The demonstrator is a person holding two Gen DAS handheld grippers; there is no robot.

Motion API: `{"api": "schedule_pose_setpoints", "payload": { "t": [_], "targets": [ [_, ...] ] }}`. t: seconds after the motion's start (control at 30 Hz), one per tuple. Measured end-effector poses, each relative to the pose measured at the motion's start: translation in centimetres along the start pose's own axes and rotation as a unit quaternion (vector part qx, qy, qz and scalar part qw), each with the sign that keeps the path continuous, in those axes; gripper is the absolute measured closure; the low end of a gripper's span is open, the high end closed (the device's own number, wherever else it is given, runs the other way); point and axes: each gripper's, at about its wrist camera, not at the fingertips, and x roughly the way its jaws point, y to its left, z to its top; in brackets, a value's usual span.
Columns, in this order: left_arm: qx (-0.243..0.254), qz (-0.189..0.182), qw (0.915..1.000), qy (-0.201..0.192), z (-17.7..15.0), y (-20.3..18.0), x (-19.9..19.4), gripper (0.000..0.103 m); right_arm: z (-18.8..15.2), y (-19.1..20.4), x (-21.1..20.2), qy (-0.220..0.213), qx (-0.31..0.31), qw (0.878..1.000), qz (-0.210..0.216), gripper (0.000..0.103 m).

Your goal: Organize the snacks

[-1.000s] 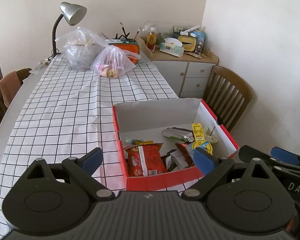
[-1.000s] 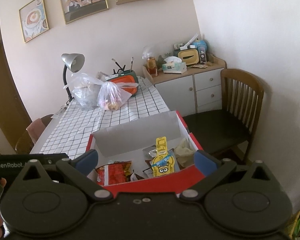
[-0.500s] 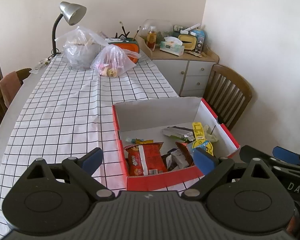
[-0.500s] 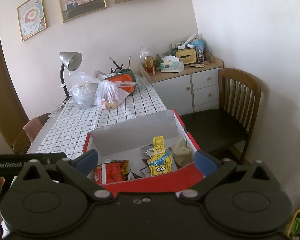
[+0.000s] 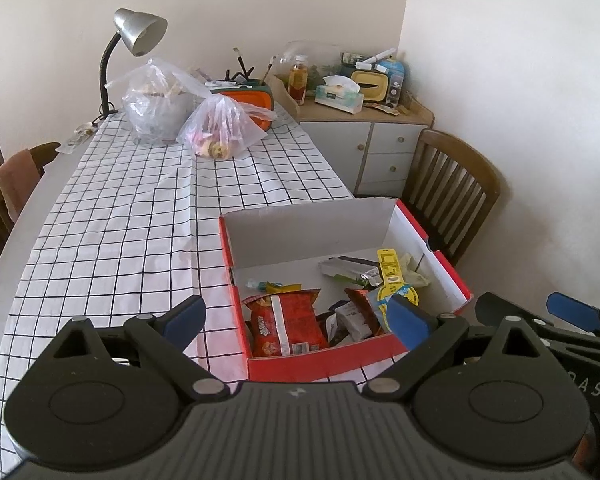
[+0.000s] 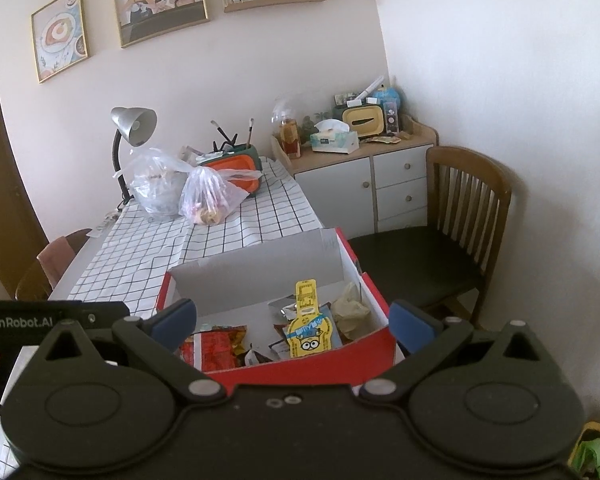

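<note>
A red shoebox point(image 5: 324, 362) point(image 6: 320, 368) with white inner walls stands at the near right corner of the checked tablecloth point(image 5: 120, 216). Inside lie a red chip bag point(image 5: 284, 326) point(image 6: 216, 348), a yellow and blue cartoon pouch point(image 5: 394, 286) point(image 6: 310, 328), a silver wrapper point(image 5: 346, 268) and a pale crumpled bag point(image 6: 350, 310). My left gripper point(image 5: 296, 316) hangs open just in front of the box, holding nothing. The right gripper point(image 6: 292, 320) is also open and empty, above the box's near wall; it shows at the right edge of the left wrist view.
Two clear plastic bags point(image 5: 220, 128) point(image 5: 156, 110), an orange case point(image 5: 248, 100) and a desk lamp point(image 5: 134, 36) stand at the table's far end. A cabinet point(image 5: 380, 148) with tissue boxes fills the corner. Wooden chairs point(image 5: 448, 192) point(image 5: 12, 184) flank the table.
Both grippers have drifted slightly back and up from the box, so it sits a little lower in the right wrist view. The snacks have not moved.
</note>
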Motion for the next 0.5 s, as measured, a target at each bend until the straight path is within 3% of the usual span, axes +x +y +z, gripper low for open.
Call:
{"api": "schedule_pose_setpoints", "payload": {
  "t": [0.5],
  "targets": [
    [-0.008,-0.002,1.0000,0.004,-0.25,0.81,0.00,0.005,0.06,0.52,0.29,0.009,-0.002,1.000,0.002,0.000]
  ]
}}
